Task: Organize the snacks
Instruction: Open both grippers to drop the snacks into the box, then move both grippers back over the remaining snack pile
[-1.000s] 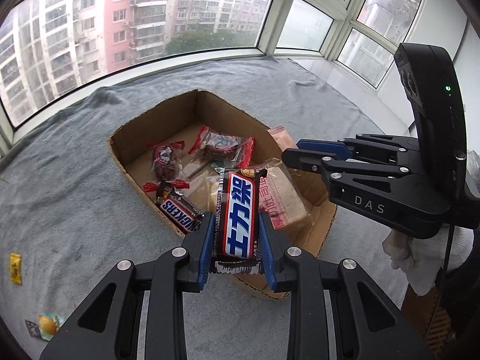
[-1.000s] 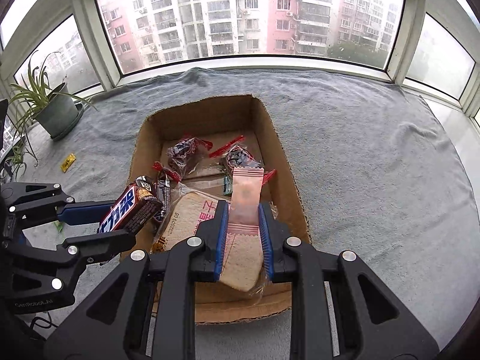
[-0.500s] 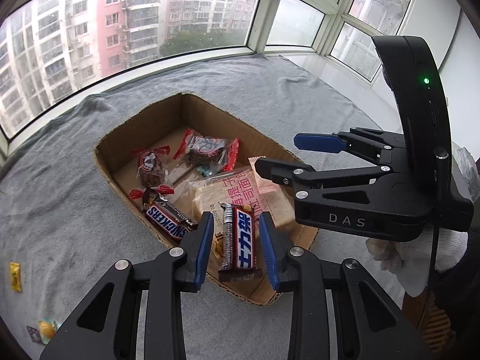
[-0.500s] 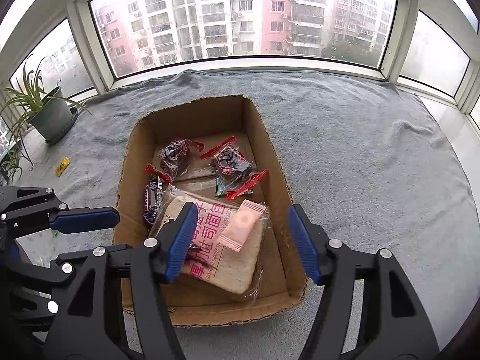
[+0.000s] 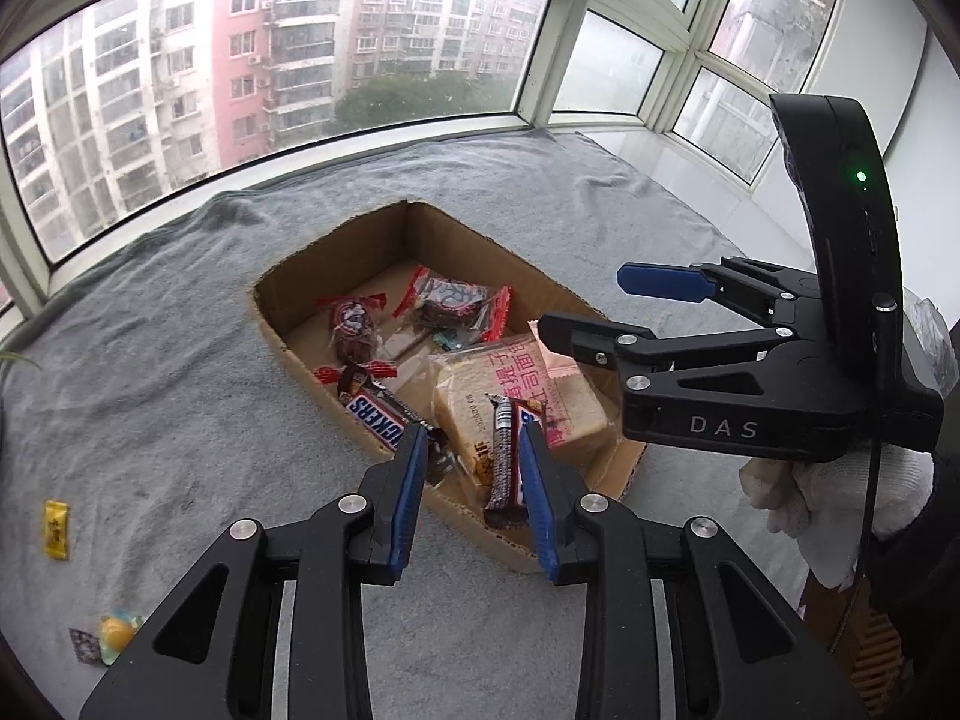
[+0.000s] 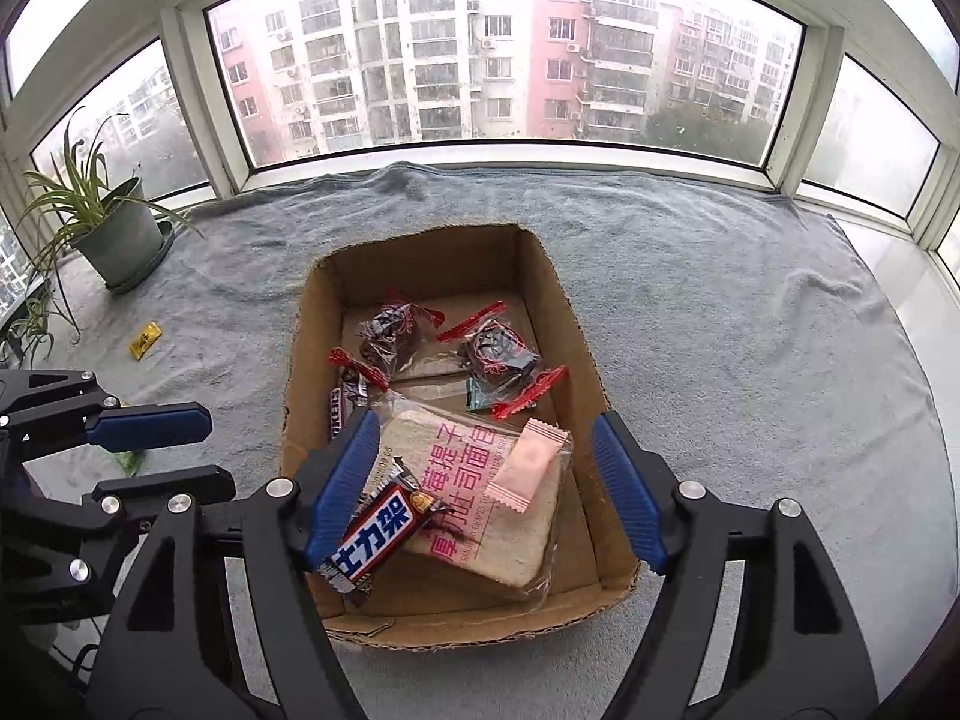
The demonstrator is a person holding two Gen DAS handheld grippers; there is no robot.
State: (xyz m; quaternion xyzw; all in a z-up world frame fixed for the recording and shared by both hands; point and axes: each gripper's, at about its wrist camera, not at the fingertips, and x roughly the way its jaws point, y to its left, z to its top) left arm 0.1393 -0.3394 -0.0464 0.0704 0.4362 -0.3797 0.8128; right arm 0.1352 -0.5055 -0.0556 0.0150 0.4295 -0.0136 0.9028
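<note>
An open cardboard box point(image 5: 336, 252) point(image 6: 432, 252) sits on a grey blanket and holds snacks. A Snickers bar with Chinese lettering point(image 5: 507, 456) point(image 6: 384, 528) lies tilted at the box's near end, against a bagged bread slice point(image 5: 510, 390) point(image 6: 480, 504). My left gripper point(image 5: 473, 438) point(image 6: 216, 450) hovers above the bar, open, its pads off it. A pink sachet point(image 6: 528, 468) point(image 5: 555, 360) rests on the bread. My right gripper point(image 6: 486, 426) point(image 5: 585, 303) hangs over it, its jaws opening wide, with nothing held between them.
Farther back in the box are a second Snickers bar point(image 5: 378, 420) and red-ended wrapped sweets point(image 5: 354, 330) point(image 5: 456, 300). A yellow sachet point(image 5: 55, 528) point(image 6: 146, 340) and a small yellow sweet point(image 5: 117, 630) lie on the blanket at left. A potted plant point(image 6: 120, 240) stands by the window.
The left gripper let go of the Snickers bar, which dropped into the box. The right gripper opened and the pink sachet fell onto the bread. Both grippers drew back slightly.
</note>
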